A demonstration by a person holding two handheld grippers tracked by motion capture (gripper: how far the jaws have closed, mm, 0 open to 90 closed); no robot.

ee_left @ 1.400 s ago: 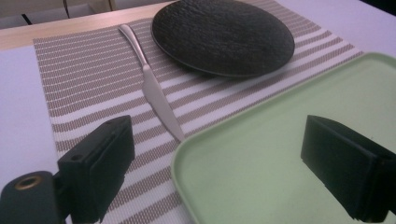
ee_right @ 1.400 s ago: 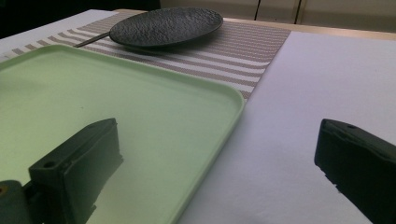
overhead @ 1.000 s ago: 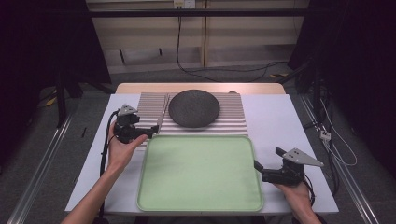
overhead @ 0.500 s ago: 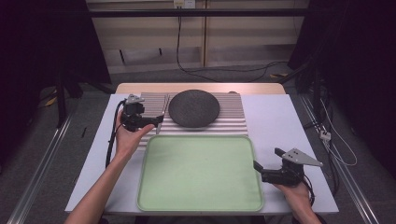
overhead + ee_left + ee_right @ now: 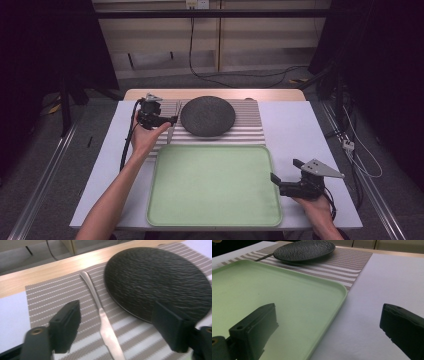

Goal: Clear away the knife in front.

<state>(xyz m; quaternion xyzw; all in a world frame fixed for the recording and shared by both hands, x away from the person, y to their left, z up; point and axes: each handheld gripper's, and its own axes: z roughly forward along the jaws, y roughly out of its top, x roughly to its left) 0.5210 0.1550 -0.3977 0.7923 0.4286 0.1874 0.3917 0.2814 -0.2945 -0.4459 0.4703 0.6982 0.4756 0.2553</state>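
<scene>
- The right gripper [image 5: 283, 176], nearest the table's front edge, sits just beside the right rim of the tray; in the right gripper view its blocky matte-black jaws stand wide apart with nothing between them, one over the tray and one over the bare white tabletop [image 5: 372, 305].
- The tray [image 5: 215, 220] is pale green, smooth and dull like plastic, a rectangle with rounded corners and a low raised rim.
- Beyond it lies a woven placemat [image 5: 250, 131], beige-grey with fine white stripes.
- The left gripper [image 5: 172, 119] hangs over the mat's left part; its jaws have just been closing, yet they are still released, straddling the knife without pressing it.
- The knife [image 5: 105, 325] lies flat on the mat, just left of the plate: slim polished metal, its rounded handle end pointing away and its blade running toward the camera between the jaws.
- The plate [image 5: 160, 280] is round, shallow, dark charcoal, with a rough rippled surface.
- Farthest, a light wooden table edge [image 5: 50, 270] borders the mat.
</scene>
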